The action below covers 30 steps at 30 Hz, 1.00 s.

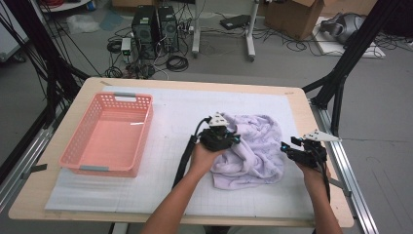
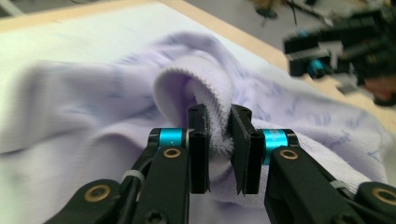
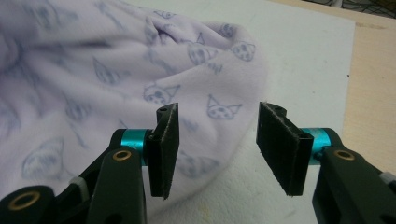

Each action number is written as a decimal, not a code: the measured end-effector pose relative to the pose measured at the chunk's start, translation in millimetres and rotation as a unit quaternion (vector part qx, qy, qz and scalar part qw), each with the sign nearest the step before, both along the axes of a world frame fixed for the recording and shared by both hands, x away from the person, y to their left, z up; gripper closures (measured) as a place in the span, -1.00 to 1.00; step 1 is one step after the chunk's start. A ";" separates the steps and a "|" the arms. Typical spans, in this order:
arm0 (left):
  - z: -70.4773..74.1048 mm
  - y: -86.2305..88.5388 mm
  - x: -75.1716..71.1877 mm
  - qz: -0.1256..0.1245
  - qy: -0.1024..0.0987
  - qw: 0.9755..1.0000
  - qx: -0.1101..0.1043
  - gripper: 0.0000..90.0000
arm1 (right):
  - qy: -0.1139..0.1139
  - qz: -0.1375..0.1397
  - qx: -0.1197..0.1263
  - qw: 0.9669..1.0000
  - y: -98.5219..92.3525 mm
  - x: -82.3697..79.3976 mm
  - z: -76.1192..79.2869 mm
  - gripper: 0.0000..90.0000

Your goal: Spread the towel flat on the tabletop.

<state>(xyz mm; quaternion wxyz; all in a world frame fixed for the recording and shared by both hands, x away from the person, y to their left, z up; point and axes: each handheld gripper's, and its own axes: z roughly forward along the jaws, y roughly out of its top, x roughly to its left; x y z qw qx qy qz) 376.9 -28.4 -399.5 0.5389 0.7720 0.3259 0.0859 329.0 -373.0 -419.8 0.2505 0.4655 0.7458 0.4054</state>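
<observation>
Have left gripper (image 2: pixel 218 140) clamped on rolled hem fold of lilac towel (image 1: pixel 253 148), which lies crumpled right of centre on white mat (image 1: pixel 165 122). Right gripper (image 3: pixel 217 149) spread apart, hovering at towel's right edge, nothing between jaws. Step, I judge: securing corners before lift. Next: right must close on edge; which corner, hard to tell in blur. Pink basket (image 1: pixel 109 134) well left, path unobstructed.

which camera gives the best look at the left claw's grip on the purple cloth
The left gripper view: the left claw pinches a fold of the cloth. The high view shows it over the cloth's left edge; the right gripper view shows cloth alone.
</observation>
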 end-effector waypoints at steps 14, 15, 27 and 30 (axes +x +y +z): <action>-5.7 82.5 33.1 0.162 0.002 0.987 0.017 0.76 | 0.001 0.012 0.013 1.000 4.0 1.4 -3.0 0.07; -7.4 85.9 34.1 0.166 0.006 0.986 0.015 0.76 | 0.005 0.013 0.013 1.000 4.9 1.8 -4.2 0.07; -1.6 93.2 -1.8 0.106 -0.015 0.994 -0.010 -0.05 | 0.030 0.042 0.035 0.998 15.2 1.1 -9.4 0.10; 1.3 88.3 -17.8 0.061 -0.031 0.998 -0.014 0.01 | 0.031 0.067 0.035 0.997 24.1 0.3 -9.9 0.09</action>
